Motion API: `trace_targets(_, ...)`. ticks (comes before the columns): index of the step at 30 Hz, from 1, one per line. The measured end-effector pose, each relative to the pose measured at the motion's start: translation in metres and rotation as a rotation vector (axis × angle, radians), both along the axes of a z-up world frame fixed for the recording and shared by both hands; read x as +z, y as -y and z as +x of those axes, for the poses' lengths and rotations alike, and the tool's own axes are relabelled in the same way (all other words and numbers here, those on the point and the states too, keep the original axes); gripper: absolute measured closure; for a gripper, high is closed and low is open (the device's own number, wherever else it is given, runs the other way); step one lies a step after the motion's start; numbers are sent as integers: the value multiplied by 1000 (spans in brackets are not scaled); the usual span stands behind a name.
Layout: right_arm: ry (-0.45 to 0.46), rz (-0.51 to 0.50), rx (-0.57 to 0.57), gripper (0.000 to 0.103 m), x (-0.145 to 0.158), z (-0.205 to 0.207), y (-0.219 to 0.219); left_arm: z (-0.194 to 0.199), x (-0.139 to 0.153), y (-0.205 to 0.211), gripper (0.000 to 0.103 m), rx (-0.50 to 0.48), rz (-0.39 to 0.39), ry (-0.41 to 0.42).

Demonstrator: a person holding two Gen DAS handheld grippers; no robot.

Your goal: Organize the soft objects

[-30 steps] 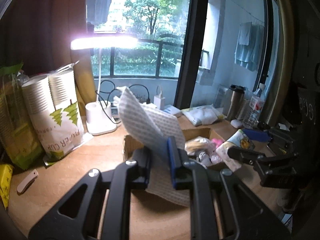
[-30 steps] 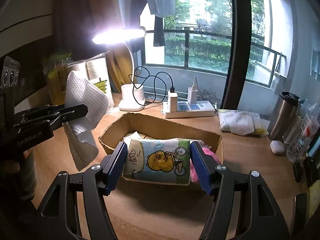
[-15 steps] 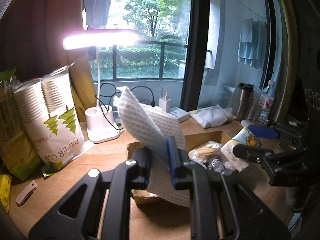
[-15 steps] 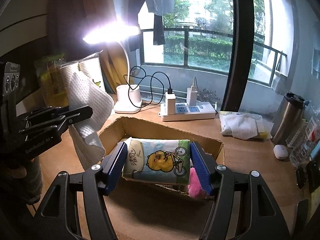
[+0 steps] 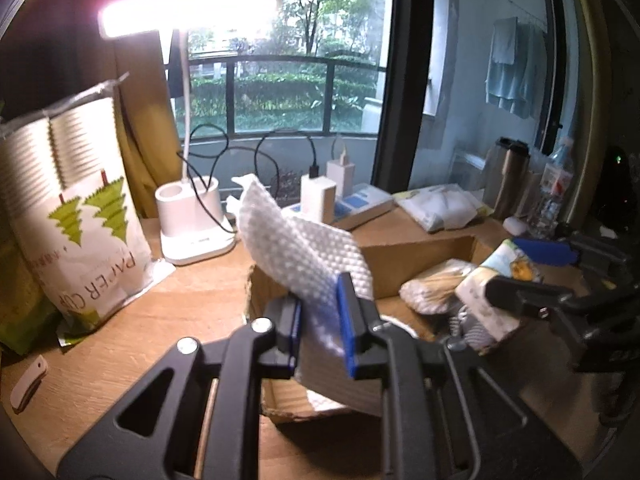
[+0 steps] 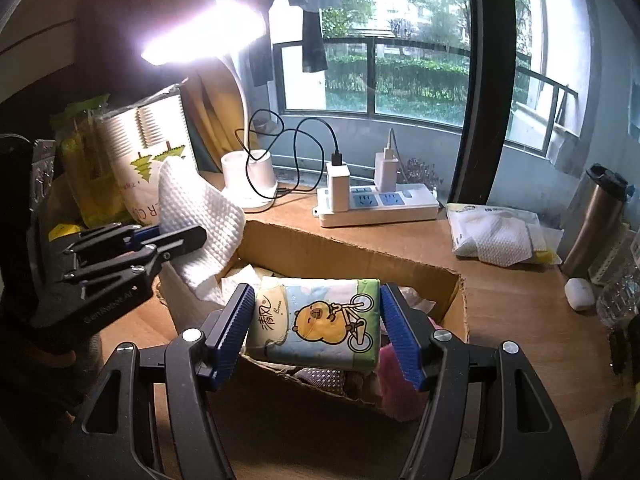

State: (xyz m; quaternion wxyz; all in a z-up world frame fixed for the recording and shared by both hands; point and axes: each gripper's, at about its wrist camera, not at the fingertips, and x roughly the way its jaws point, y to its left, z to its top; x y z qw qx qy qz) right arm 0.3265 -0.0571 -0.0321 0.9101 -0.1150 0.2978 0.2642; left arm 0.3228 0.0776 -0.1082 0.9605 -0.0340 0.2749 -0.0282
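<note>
The tall white bag of cups (image 5: pixel 76 216) beside the lamp reads "PAPER CUP" up its side. The tissue pack (image 6: pixel 316 322) carries the Chinese characters "清风". The left hand-held gripper (image 6: pixel 172 240) has lettering along its body, too blurred to read surely.

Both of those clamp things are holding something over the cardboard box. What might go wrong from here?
The white cloth in the left tool hangs partly over the cardboard box wall, so it may drape outside when let go. The tissue pack in the right tool sits above an already full box and might perch on top or slide off. The two tools are close and may bump.
</note>
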Motion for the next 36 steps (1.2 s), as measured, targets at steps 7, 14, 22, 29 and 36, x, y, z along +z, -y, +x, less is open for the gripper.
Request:
trace_targets(7, -16, -7, -11, 35, -8, 10, -1, 18, -23, 0, 67, 1, -18, -81)
trace_targets(14, -33, -13, -4, 35, -13, 13, -8, 11, -17, -7, 42, -7, -56, -69)
trace_targets(22, -43, -14, 17, 35, -18, 10, -20, -2, -6, -19, 40, 17, -64, -44)
trace_targets(29, -30, -12, 7, 33, -16, 7, -23, -15, 6, -24, 36, 25, -67, -11)
trace_targets(36, 6, -5, 8, 27, -7, -4, -23, -26, 17, -23, 31, 24, -65, 15)
